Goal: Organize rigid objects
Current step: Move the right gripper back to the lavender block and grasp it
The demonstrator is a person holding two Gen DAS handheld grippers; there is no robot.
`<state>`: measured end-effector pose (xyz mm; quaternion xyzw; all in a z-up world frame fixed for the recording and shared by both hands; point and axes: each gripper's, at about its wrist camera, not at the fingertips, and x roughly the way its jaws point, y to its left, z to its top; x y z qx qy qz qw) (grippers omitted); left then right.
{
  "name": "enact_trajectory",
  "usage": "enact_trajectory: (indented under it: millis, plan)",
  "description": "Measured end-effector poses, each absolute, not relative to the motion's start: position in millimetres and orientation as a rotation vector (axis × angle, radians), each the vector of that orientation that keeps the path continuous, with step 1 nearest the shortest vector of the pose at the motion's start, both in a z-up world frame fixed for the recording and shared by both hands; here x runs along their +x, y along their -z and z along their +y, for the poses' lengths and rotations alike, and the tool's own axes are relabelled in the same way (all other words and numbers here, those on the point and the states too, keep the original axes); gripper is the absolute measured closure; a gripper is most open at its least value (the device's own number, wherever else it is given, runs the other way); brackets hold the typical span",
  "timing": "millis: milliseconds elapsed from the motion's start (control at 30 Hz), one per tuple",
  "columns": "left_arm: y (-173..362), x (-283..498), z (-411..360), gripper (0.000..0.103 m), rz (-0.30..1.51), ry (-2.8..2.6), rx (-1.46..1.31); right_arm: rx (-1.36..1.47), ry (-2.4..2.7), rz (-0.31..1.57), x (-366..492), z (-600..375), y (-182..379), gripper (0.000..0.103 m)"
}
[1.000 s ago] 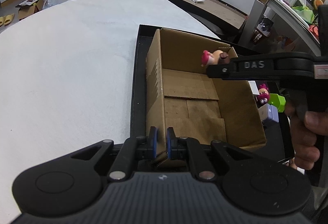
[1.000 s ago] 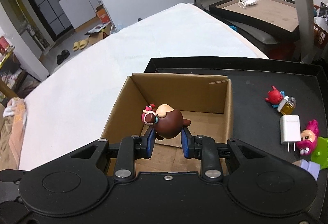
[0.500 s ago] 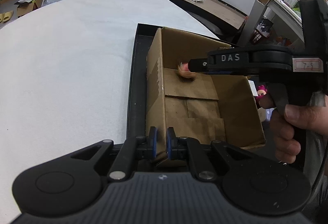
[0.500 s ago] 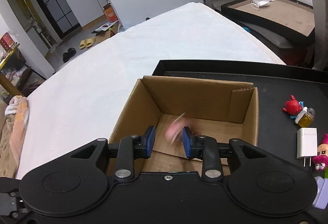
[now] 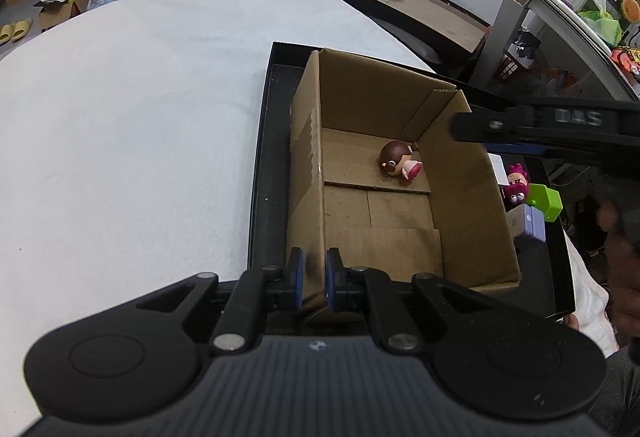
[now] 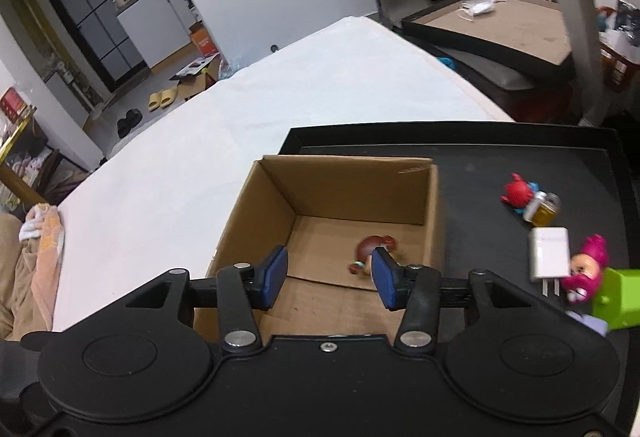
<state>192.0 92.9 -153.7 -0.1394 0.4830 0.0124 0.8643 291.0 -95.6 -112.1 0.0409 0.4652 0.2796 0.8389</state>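
**A:** One figurine (image 5: 400, 163) lay on its side on the floor of the cardboard box (image 6: 360, 193), toward the far wall at about one o'clock from the box's centre. The right gripper (image 6: 330, 277) hung above the near rim, its jaws having just been opening, spread apart with nothing between them.

**B:** And the left gripper (image 5: 313, 273)?

**A:** Clamped tight on the box's near-left wall at about seven o'clock, steadying it on the black tray (image 6: 520, 157).

**B:** Then that hold looked worth keeping. The next pick was probably to the right, at three o'clock: a white charger (image 6: 549, 253), a pink-haired doll (image 6: 584, 269), a red crab toy (image 6: 516, 193).

**A:** They lay crowded, so I'd have approached one cleanly from above.
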Motion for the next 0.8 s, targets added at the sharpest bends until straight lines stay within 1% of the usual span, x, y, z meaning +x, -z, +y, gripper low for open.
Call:
enact_trajectory:
  millis: [167, 300, 467, 500, 600, 800]
  plan:
    - [150.8, 192.0, 91.1, 0.094, 1.008, -0.036, -0.286, 0.106, -0.566, 0.965, 288.7, -116.9, 102.7, 0.050]
    - [148.8, 191.7, 90.2, 0.094, 1.005, -0.043, -0.283, 0.091, -0.515, 0.962, 287.0, -129.3, 99.8, 0.042]
    - [147.8, 192.4, 87.8, 0.094, 1.010, -0.053, -0.271, 0.092, -0.434, 0.981, 287.1, -148.1, 102.0, 0.038]
    - [147.8, 192.8, 86.6, 0.094, 1.013, -0.056, -0.267, 0.098, -0.413, 0.987, 287.1, -152.6, 103.1, 0.035]
    - [146.7, 194.1, 83.8, 0.094, 1.021, -0.061, -0.255, 0.091, -0.334, 0.982, 285.7, -160.9, 106.4, 0.022]
    - [140.9, 198.4, 83.1, 0.094, 1.022, -0.070, -0.244, 0.124, -0.193, 0.991, 290.4, -179.5, 122.2, 0.021]
